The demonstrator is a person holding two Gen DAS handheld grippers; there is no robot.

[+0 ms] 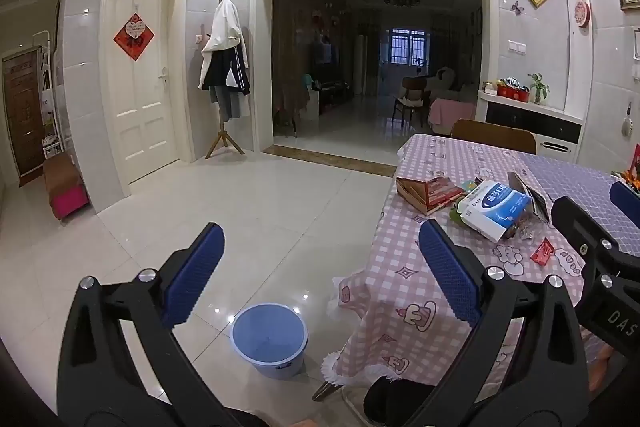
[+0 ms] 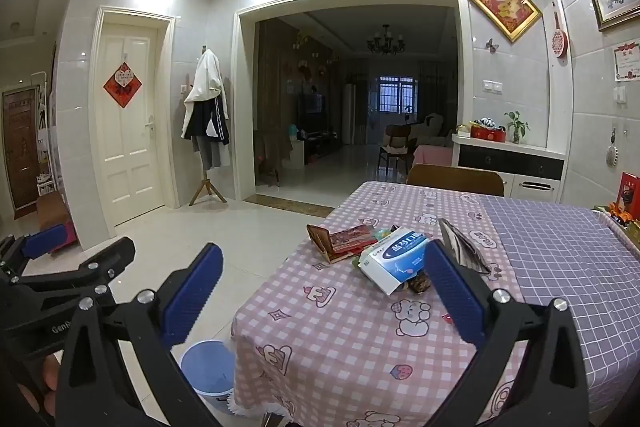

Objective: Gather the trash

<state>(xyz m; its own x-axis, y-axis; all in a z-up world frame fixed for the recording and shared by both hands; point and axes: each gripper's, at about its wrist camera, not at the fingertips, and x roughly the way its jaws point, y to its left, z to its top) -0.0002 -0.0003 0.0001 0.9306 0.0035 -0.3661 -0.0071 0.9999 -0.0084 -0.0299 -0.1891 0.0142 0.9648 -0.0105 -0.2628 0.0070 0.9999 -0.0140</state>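
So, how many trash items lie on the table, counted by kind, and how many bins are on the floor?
Cardboard boxes: 2, red box, blue-white box
Red wrappers: 1
Dark foil bags: 1
Blue bins: 1
Total: 5

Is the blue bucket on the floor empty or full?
Empty, as far as shows. The blue bucket stands upright beside the table, and the left wrist view looks into it and finds only bare blue bottom.
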